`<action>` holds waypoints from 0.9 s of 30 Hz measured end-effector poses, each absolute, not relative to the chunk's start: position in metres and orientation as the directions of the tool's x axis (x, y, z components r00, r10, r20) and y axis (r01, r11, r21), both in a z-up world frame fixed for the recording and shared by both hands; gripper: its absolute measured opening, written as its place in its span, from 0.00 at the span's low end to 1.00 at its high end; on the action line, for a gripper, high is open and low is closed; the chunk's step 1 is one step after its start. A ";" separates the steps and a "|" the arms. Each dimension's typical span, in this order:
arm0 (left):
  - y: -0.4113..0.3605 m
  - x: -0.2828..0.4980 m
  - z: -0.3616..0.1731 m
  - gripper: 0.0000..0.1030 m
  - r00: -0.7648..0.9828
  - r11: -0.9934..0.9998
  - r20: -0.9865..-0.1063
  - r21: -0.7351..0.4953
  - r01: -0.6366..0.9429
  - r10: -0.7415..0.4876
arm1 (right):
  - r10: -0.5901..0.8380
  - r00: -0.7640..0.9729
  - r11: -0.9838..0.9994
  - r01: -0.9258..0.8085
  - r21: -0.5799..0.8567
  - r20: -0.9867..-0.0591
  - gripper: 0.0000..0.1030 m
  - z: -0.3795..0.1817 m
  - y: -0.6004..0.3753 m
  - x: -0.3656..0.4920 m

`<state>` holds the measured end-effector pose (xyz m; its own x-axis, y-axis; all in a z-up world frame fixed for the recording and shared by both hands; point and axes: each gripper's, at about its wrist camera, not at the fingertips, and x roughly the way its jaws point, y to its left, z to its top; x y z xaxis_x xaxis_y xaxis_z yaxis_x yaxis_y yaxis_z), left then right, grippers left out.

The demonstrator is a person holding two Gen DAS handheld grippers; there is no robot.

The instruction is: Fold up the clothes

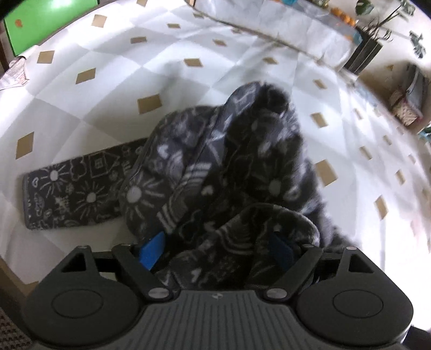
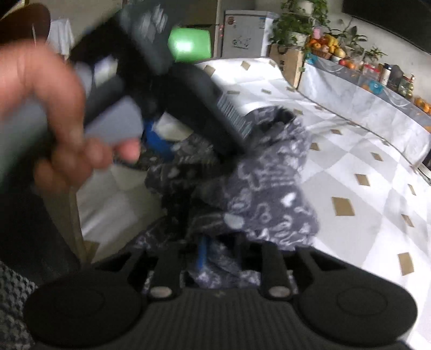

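Note:
A dark grey fleece garment (image 1: 242, 161) with white doodle print lies bunched on the checked tablecloth (image 1: 161, 67). One flat part of it (image 1: 72, 193) stretches out to the left. My left gripper (image 1: 216, 250) stands wide, with a fold of the fleece heaped between its blue pads (image 1: 152, 250) and draped over the right finger. In the right wrist view the same garment (image 2: 269, 193) is blurred. My right gripper (image 2: 221, 253) has a narrow gap with cloth in it beside one blue pad (image 2: 202, 253). A hand (image 2: 54, 107) holds the other tool's black housing (image 2: 188, 88) above the pile.
A green box (image 1: 48, 21) stands at the table's far side. Behind are a white fridge (image 2: 245, 35), a cardboard box (image 2: 285, 62) and a long covered counter (image 2: 363, 102) with fruit (image 2: 328, 45) and plants. The tablecloth (image 2: 350, 161) is bare right of the pile.

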<state>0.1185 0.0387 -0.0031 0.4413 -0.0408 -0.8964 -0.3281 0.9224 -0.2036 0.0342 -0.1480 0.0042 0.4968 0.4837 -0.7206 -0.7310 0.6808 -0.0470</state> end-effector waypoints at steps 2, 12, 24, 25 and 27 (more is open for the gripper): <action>0.039 0.117 -0.005 0.81 0.431 0.923 -0.902 -0.190 -0.335 -0.029 | 0.478 0.508 0.697 -0.716 -0.043 -0.716 0.31 0.014 -0.156 0.041; 0.037 0.114 -0.015 0.84 0.398 0.933 -0.917 -0.134 -0.333 0.010 | 0.550 0.511 0.754 -0.644 0.129 -0.660 0.41 0.057 -0.196 0.062; 0.028 0.109 -0.021 0.86 0.404 0.951 -0.914 -0.094 -0.294 0.034 | 0.524 0.558 0.842 -0.225 0.489 -0.644 0.49 0.032 -0.254 0.106; 0.028 0.109 -0.021 0.86 0.405 0.952 -0.914 -0.093 -0.291 0.035 | 0.527 0.557 0.836 -0.200 0.512 -0.642 0.49 0.028 -0.256 0.110; 0.027 0.108 -0.022 0.87 0.405 0.954 -0.914 -0.089 -0.286 0.036 | 0.531 0.550 0.824 -0.157 0.544 -0.644 0.49 0.019 -0.255 0.117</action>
<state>0.1076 0.0274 -0.0221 0.4048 0.0361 -0.9137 -0.2857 0.9542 -0.0888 0.1175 -0.2555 0.0189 0.5504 0.5308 -0.6444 -0.1571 0.8239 0.5445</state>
